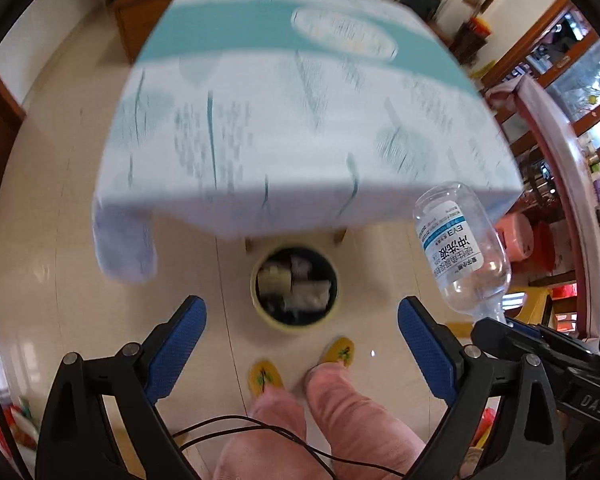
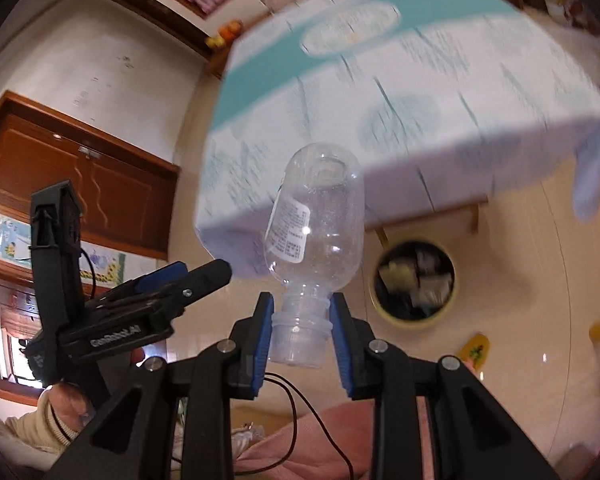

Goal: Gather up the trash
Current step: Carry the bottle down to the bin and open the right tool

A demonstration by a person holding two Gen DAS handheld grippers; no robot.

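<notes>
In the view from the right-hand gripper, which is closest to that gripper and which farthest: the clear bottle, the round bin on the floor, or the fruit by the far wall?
1. Clear bottle: clamped by its neck in the right gripper.
2. Round bin: on the floor under the table's edge, to the right.
3. Fruit: on a wooden cabinet beyond the table, upper left.

Grippers: two were counted, the left gripper (image 1: 302,330) and the right gripper (image 2: 301,314).
Bottles: one clear plastic bottle (image 2: 316,216).
Bins: one round bin (image 1: 295,289), several pieces of rubbish inside, number not determinable.
Tables: one, under a patterned cloth (image 1: 300,120).
Slippers: two yellow slippers (image 1: 265,376).
Cables: one thin dark cable (image 1: 260,426).
</notes>
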